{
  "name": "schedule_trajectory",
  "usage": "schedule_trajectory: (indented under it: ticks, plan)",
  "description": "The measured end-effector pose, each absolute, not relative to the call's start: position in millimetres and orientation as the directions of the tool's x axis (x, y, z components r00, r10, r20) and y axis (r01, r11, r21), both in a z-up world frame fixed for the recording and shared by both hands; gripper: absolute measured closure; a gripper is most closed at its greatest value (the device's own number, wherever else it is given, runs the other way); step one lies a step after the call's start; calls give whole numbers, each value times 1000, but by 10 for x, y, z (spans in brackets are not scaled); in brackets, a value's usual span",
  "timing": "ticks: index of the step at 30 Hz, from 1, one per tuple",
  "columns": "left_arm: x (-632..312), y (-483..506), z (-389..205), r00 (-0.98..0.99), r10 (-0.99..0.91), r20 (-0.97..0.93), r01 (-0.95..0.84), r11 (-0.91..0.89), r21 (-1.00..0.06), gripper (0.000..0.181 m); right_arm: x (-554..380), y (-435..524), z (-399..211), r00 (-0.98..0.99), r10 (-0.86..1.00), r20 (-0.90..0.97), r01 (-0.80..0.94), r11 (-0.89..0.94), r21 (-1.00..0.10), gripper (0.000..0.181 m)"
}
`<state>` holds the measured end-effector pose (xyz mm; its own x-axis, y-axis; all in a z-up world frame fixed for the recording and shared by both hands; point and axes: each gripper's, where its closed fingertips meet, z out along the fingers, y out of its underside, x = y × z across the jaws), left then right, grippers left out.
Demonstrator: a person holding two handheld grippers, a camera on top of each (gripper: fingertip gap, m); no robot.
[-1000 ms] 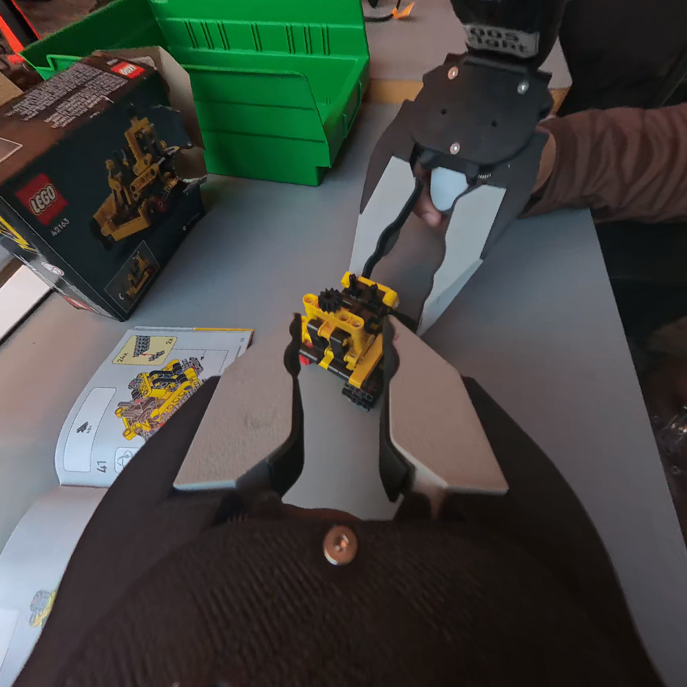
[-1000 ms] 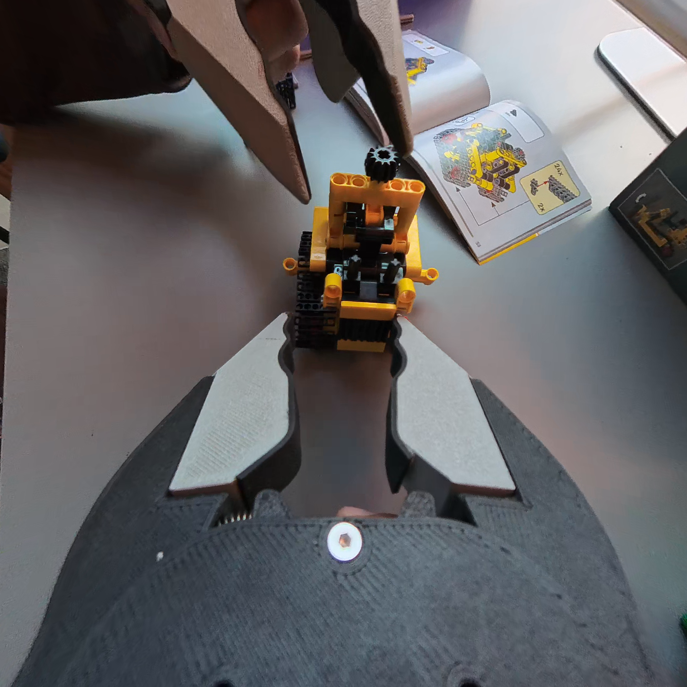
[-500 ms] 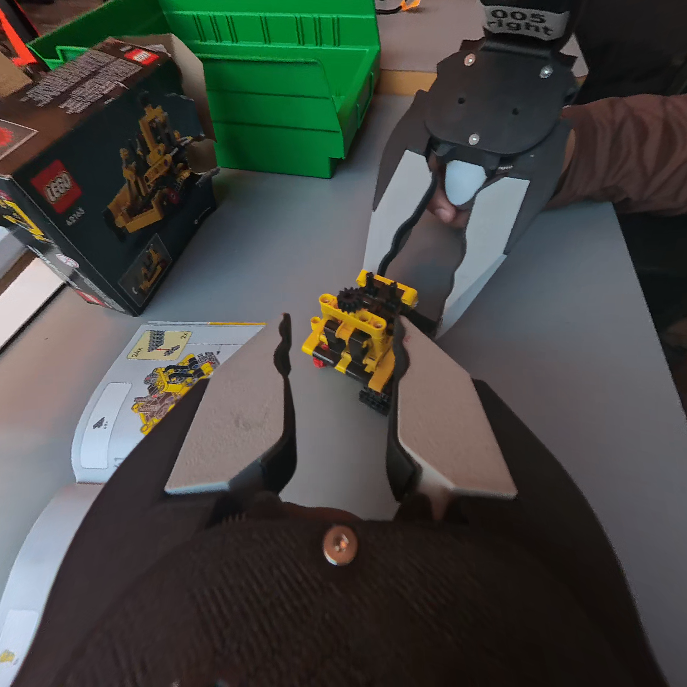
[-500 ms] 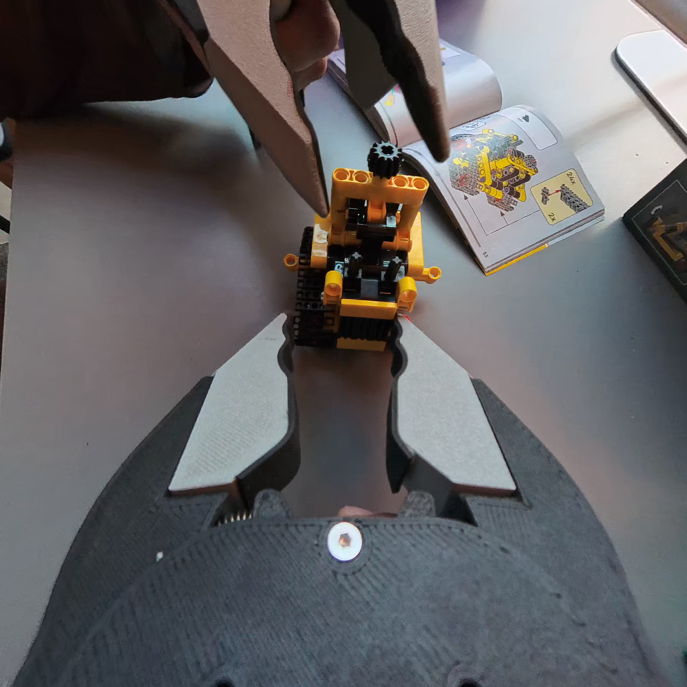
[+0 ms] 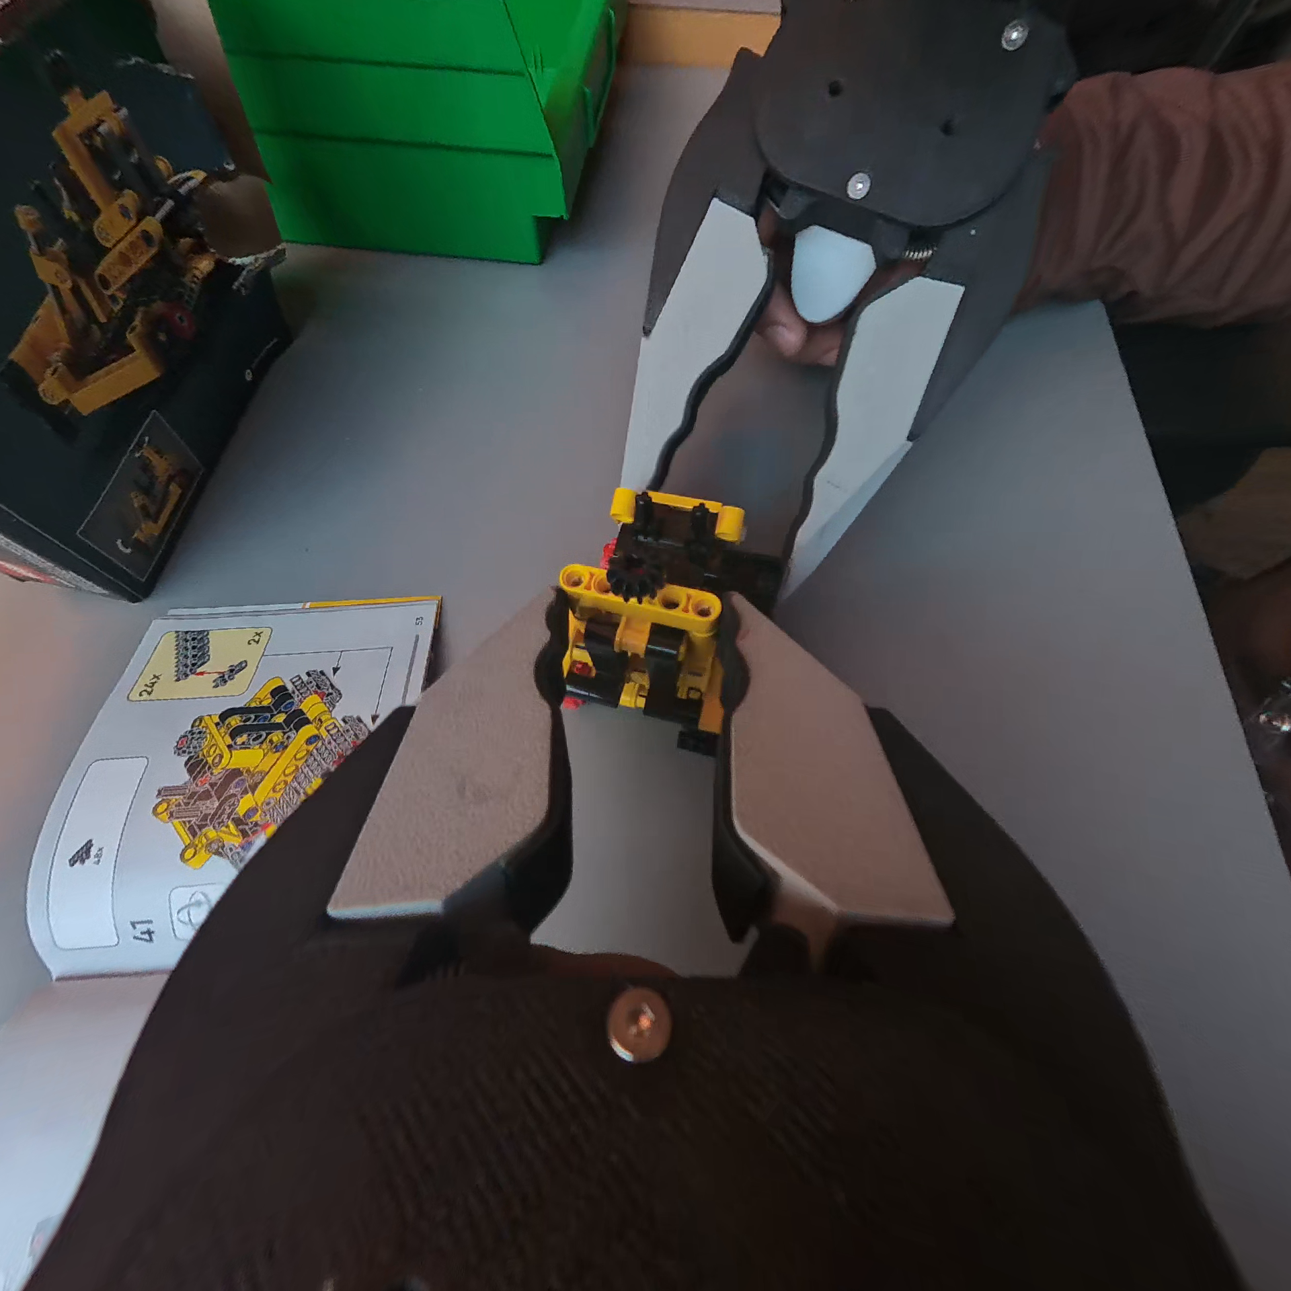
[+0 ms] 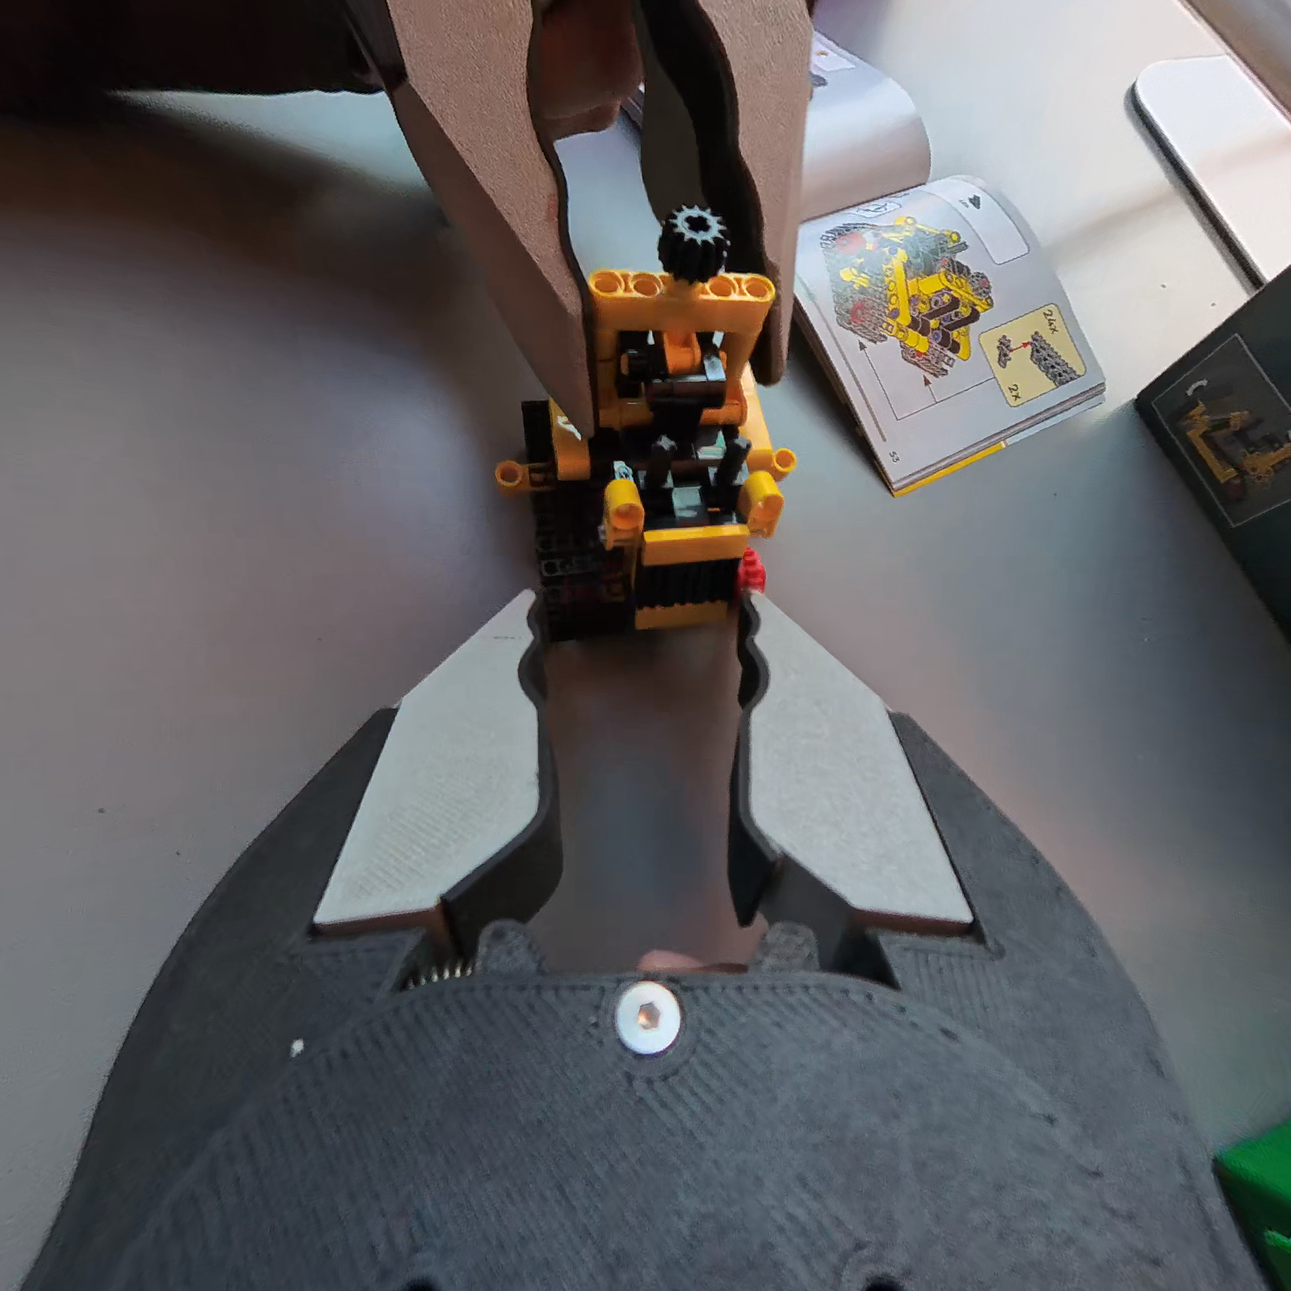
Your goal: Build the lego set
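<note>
A yellow and black lego model (image 5: 639,632) with a small black gear on top stands on the grey table (image 5: 978,698). My left gripper (image 5: 643,611) has its fingers on both sides of the model's yellow top frame and grips it. In the right wrist view the model (image 6: 688,552) is in the centre, and the left gripper (image 6: 674,391) comes down from the top onto the frame. My right gripper (image 6: 641,608) is open, its tips at the model's near end, level with its sides. It also shows in the left wrist view (image 5: 723,524), behind the model.
An open instruction booklet (image 5: 230,733) lies left of the model and also shows in the right wrist view (image 6: 943,328). The dark lego box (image 5: 105,314) and a green bin (image 5: 419,126) stand at the back left. A person's brown sleeve (image 5: 1173,195) holds the right gripper. Spacing between my two grippers at the tips: around 5 centimetres.
My left gripper moved forward and closed its fingers around the model's yellow frame. The model turned to line up with both grippers. The right gripper stayed at the model's other end.
</note>
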<state>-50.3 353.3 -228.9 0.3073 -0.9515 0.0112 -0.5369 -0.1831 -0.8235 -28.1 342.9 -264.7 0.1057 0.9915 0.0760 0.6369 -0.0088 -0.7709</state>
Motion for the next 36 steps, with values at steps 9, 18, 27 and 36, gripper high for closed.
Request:
schedule_trajectory:
  ticks: [9, 18, 27, 36]
  plan:
    - [-626, 3533, -2293, 536, -843, 55, -456, -343, -821, 143, -167, 3489, -2556, 133, 980, 149, 628, 33, -778, 127]
    - [-698, 3491, -2286, 601, -797, 50, -405, -359, -841, 143, -189, 3386, -2702, 92, 981, 173, 673, 67, -737, 139]
    - [-782, 3435, -2290, 585, -810, 31, -422, -337, -842, 143, -224, 3381, -2710, 94, 985, 142, 673, 42, -738, 139]
    - [-773, 3419, -2293, 571, -820, 28, -421, -322, -848, 143, -244, 3323, -2712, 70, 988, 141, 673, 58, -737, 142]
